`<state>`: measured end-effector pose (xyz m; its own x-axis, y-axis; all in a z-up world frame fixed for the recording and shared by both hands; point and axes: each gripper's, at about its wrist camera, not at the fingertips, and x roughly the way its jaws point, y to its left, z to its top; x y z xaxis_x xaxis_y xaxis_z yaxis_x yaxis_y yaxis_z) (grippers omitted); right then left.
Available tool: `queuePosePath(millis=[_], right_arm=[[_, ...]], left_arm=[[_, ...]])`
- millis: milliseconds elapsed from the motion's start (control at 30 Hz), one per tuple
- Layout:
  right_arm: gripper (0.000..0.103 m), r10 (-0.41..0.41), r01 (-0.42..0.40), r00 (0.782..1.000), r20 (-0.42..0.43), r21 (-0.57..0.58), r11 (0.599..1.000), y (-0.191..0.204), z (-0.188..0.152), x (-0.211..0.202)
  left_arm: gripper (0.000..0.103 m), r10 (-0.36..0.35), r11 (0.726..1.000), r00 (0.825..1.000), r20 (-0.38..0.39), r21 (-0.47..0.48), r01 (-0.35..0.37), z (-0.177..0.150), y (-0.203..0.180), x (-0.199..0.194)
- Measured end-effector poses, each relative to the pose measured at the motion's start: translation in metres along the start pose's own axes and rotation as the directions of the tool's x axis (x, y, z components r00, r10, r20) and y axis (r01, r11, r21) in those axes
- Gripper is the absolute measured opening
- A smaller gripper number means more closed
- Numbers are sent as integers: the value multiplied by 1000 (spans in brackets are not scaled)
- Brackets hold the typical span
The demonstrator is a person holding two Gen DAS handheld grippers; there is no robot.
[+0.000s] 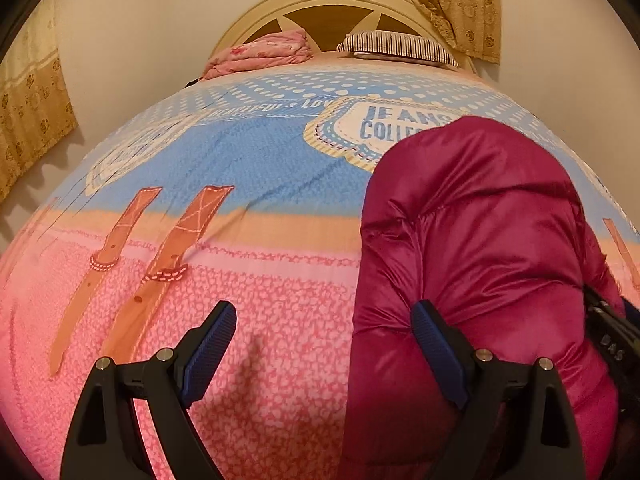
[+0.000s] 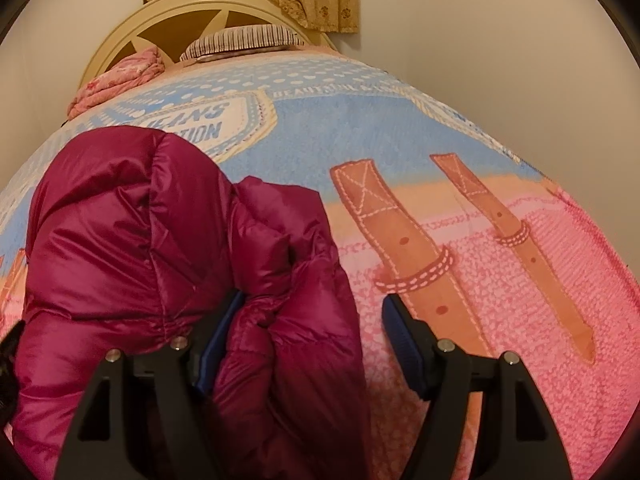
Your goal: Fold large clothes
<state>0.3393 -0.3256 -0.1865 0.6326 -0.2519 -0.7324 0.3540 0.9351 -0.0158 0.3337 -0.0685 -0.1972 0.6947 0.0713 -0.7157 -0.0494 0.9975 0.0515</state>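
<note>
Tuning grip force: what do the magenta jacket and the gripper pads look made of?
Magenta jacket: looks like thin nylon or polyester shell over puffy fill; glossy sheen, quilted seams, soft bulges. Probably slippery.
Pads on the left hand-held gripper: blue, finely ribbed, matte; likely rubber or soft plastic, cannot tell which. Black arms look like hard plastic.

One magenta puffer jacket (image 1: 480, 248), one striped pillow (image 1: 396, 46), one folded pink blanket (image 1: 260, 56), two claws (image 1: 324, 344) (image 2: 312, 332).

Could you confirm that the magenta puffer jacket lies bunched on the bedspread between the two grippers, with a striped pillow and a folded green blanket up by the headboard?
Not quite: the folded blanket by the headboard is pink, not green, as the left wrist view shows. The rest holds: the magenta puffer jacket lies bunched on the bedspread, and the striped pillow is up by the headboard.
</note>
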Motion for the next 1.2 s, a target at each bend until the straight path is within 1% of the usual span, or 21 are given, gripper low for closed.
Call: queuePosePath(millis=[167, 300, 400, 467, 500, 533, 600, 633, 667, 700, 800, 867, 933, 1000, 1033, 1100, 1133, 1200], right_arm=[[74, 8, -8, 1000, 13, -10, 1000, -5, -6, -12], [74, 62, -63, 998, 19, 32, 997, -17, -9, -15], [74, 75, -76, 997, 25, 41, 996, -16, -8, -30], [74, 63, -63, 998, 31, 2, 998, -7, -11, -37], [74, 47, -46, 998, 32, -20, 999, -3, -14, -37], [74, 46, -45, 998, 34, -26, 999, -1, -18, -36], [75, 61, -61, 998, 31, -21, 998, -4, -23, -30], [77, 73, -73, 997, 26, -10, 997, -7, -26, -25], [79, 78, -78, 997, 23, -1, 997, -9, -27, -24], [80, 84, -84, 996, 24, 9, 996, -12, -29, -21], [80, 75, -75, 997, 22, 6, 997, -11, -29, -20], [79, 76, -76, 997, 20, 7, 997, -11, -30, -20], [77, 111, -111, 994, 4, 32, 993, -15, -30, -16], [74, 132, -132, 991, 0, 42, 990, -17, -33, -16], [71, 135, -135, 991, 0, 41, 990, -17, -33, -17], [64, 151, -151, 989, 5, 32, 988, -15, -33, -18], [62, 154, -154, 988, 5, 30, 988, -14, -34, -19], [61, 167, -167, 986, 2, 33, 985, -15, -34, -18]], left_arm=[[90, -14, 999, 1000, -15, 39, 15, -1, -9, 6], [90, -13, 999, 1000, -11, 39, 14, -2, -9, 6], [90, -16, 999, 1000, -12, 32, 17, -2, -8, 8], [90, -19, 999, 1000, -11, 36, 20, -3, -8, 7], [90, -24, 999, 1000, -11, 40, 25, -3, -8, 6], [90, -31, 998, 999, -11, 46, 32, -4, -6, 5], [90, -48, 998, 999, -14, 43, 48, -7, -3, 3], [90, -55, 998, 998, -17, 37, 56, -7, -3, 3], [90, -58, 998, 998, -18, 36, 58, -7, -3, 3], [90, -55, 998, 998, -20, 42, 56, -7, -4, 4], [90, -41, 997, 999, -19, 70, 43, -8, -11, 4], [89, -52, 995, 998, -20, 80, 54, -8, -14, 5], [89, -69, 995, 997, -25, 75, 71, -9, -13, 6], [80, -103, 992, 994, -31, 75, 105, -10, -13, 5], [78, -117, 990, 993, -30, 81, 119, -11, -14, 3], [73, -120, 987, 992, -25, 102, 122, -13, -17, -2], [72, -125, 986, 992, -26, 110, 127, -13, -18, -4], [72, -148, 984, 988, -35, 99, 151, -17, -15, -8]])
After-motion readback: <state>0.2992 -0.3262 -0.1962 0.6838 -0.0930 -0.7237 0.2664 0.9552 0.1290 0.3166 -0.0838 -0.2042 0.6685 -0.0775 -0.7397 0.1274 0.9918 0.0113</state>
